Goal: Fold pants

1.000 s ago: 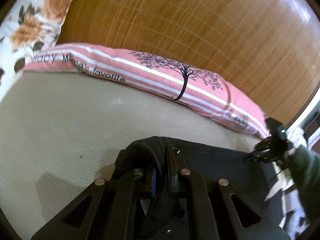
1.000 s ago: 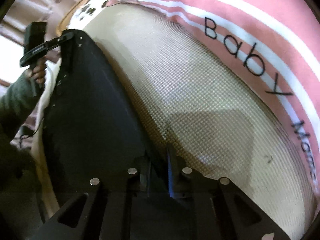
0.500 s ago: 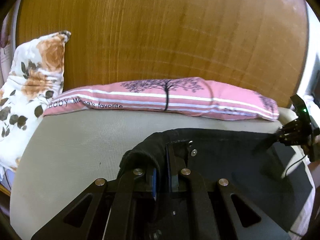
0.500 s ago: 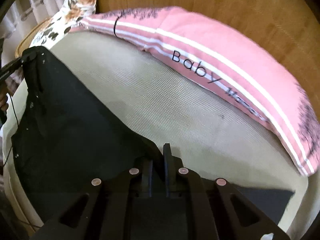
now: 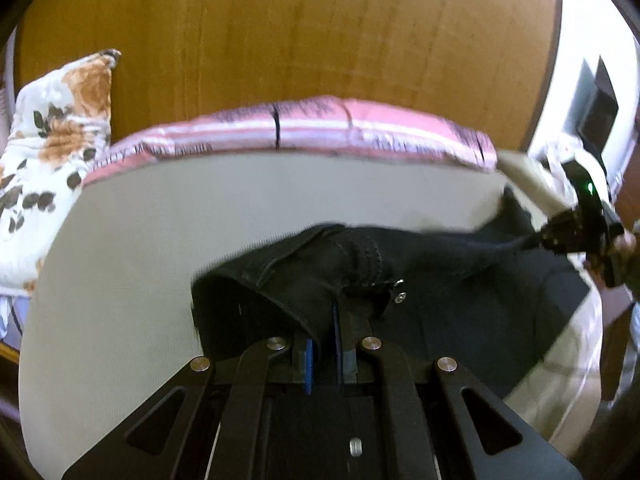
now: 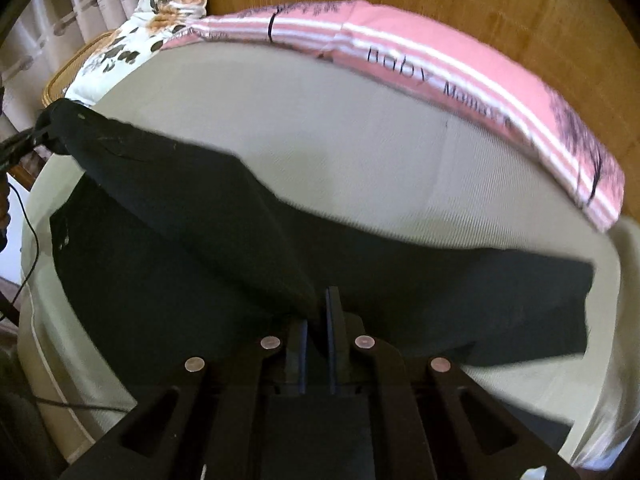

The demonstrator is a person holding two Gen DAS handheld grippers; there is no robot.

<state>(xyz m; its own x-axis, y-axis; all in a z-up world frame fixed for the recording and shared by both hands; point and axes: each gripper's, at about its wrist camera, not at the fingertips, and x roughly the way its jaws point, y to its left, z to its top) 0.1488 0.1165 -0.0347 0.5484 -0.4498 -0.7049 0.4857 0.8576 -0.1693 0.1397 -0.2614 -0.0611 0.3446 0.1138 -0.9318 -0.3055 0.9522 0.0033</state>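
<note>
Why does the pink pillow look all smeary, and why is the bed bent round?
Left wrist view: the pink pillow is streaked by motion blur, its lettering unreadable. Right wrist view: milder blur, "Baby" still legible. Both views: the fisheye lens curves the bed and darkens the corners; the black pants show little detail.

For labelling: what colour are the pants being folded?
Black pants, plain, no visible pattern; the right wrist view shows them best.

You are in a home bedroom: pillows (image 5: 296,136) lie against a wooden headboard (image 5: 320,40), curtains (image 6: 60,12) hang left of it.
</note>
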